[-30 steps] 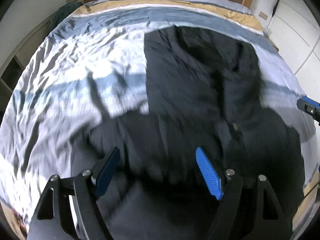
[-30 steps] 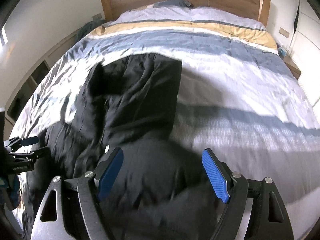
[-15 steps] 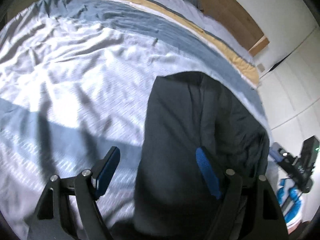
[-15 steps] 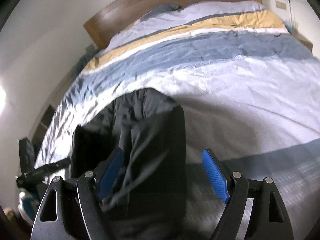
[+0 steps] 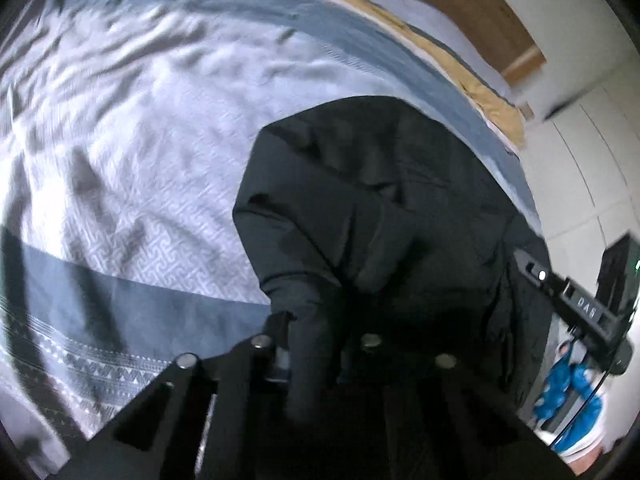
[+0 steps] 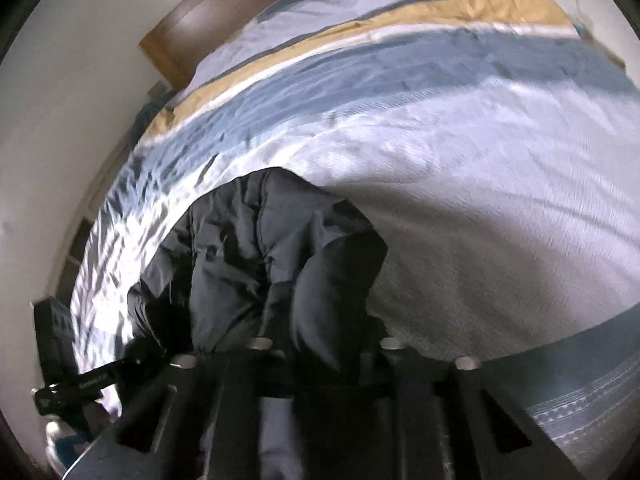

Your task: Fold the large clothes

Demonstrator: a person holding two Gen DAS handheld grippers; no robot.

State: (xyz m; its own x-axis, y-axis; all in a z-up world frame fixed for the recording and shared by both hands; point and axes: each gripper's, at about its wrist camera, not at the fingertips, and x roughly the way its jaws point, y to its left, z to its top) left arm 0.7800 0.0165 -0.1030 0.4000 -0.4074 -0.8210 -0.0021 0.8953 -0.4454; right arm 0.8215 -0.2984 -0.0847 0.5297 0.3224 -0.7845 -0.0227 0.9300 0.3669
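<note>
Found left gripper (image 5: 316, 344) clamped on a fold of the black jacket (image 5: 380, 200), jaws having just closed with cloth between them. Found right gripper (image 6: 326, 344) likewise drawn narrow on the same jacket's fabric, pads hidden by cloth. Recorded striped bedspread (image 5: 140, 160) covering the bed, creased. Observed jacket lying bunched on the bedspread at its near edge, gathered between both grippers. Noted wooden headboard (image 5: 480, 4) beyond. Noted blue-and-white shoe (image 5: 572, 408) at the bed's side.

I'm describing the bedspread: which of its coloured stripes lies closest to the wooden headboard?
The mustard-yellow stripe; the blue stripe sits below it, farther from the headboard.
</note>
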